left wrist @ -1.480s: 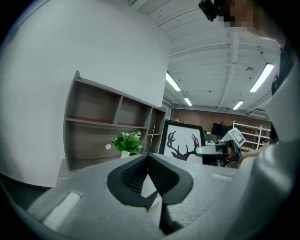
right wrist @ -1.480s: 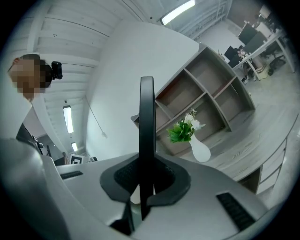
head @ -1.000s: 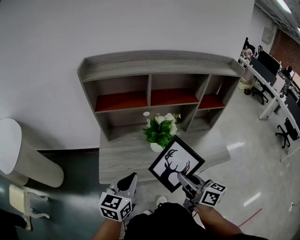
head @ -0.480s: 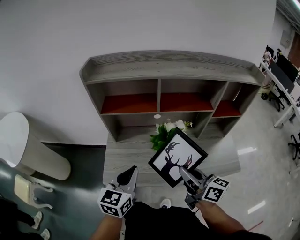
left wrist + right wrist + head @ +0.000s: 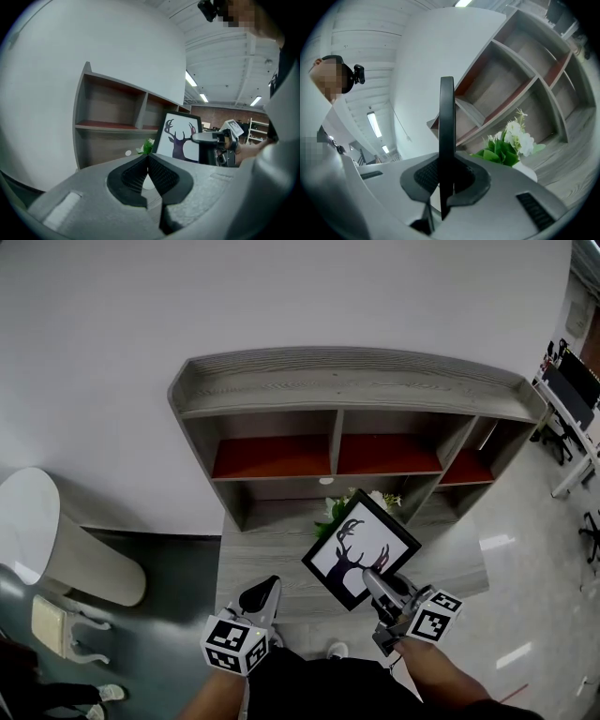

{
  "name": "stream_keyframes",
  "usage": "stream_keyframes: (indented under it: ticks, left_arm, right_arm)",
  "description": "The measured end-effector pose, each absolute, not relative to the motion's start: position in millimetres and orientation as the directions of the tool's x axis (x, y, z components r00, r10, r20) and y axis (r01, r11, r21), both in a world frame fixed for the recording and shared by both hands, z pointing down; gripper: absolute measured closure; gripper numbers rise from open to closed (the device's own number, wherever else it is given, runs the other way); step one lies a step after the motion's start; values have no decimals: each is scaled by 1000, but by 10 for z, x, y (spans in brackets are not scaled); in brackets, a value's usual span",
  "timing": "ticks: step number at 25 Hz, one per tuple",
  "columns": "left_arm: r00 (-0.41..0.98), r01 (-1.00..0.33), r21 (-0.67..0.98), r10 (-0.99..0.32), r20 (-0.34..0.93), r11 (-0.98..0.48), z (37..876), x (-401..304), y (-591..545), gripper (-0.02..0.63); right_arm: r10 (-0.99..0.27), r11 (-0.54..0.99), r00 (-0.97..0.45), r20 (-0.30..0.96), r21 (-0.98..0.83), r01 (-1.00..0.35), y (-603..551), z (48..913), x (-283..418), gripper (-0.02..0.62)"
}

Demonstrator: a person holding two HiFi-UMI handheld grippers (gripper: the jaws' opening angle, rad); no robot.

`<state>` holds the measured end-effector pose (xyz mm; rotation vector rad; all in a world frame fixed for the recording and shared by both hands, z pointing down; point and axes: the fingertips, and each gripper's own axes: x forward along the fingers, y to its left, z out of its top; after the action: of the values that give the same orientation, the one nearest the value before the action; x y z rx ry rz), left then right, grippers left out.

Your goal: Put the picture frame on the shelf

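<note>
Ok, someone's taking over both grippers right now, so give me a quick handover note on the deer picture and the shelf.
Right gripper: shut on the lower edge of the black-framed deer silhouette picture, held tilted in the air above the grey wooden table.
Left gripper: shut, empty, to the frame's left.
Grey wooden shelf unit with reddish boards stands at the table's far side. A white-flowered potted plant sits on the table just behind the frame.
Done: frame picked up.
Left: carry it past the plant to the shelf, set it down, release.
</note>
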<state>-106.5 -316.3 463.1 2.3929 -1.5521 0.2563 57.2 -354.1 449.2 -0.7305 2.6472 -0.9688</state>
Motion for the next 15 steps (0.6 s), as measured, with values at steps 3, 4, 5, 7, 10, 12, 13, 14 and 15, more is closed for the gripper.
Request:
stream_keyframes:
  ticks: [3,4,5,7,10,12,13,14,15]
  left_arm:
    - [431,-902,125,-855,288,-412,4558,-1206,-3297,597]
    - [437,-899,124,-854,284,-419,4539,-1261,-3348,597]
    - [443,-896,125,-852,279,-426,4523,-1316,-3395,597]
    - [456,-890,123,-848,270,-440,4497,-1425,-3473,597]
    - [472,-881,111,-842,260,-459,4493,-1606,-3586,597]
    - [481,-876,115,-837,262,-468,4524,-1726,-3657,597]
    - [488,-873,119,-833,261,-473,4532,-1779,-3685,597]
    - [496,-868,122,-829,259,-481,4530,-1826,-3708,597]
    - [504,-864,124,-826,254,-489,4522,-1869,-3728,597]
  right_arm:
    - [-548,654,-835,-42,-644,-397,-3618,4410,414,554]
    - [-557,655,-830,-40,-636,-409,-3659,4384,353,554]
    - [-568,654,-822,-35,-626,-425,-3710,4361,293,554]
    - [-598,647,-801,-25,-606,-463,-3832,4316,180,554]
    - [-648,628,-761,-12,-573,-526,-4064,4238,30,554]
    - [-677,612,-736,3,-553,-565,-4219,4191,-62,554]
    - [-689,604,-725,11,-543,-583,-4289,4161,-108,554]
    - [-699,599,-715,16,-533,-598,-4356,4124,-156,554]
    - [-708,595,-706,17,-523,-610,-4422,4082,-207,554]
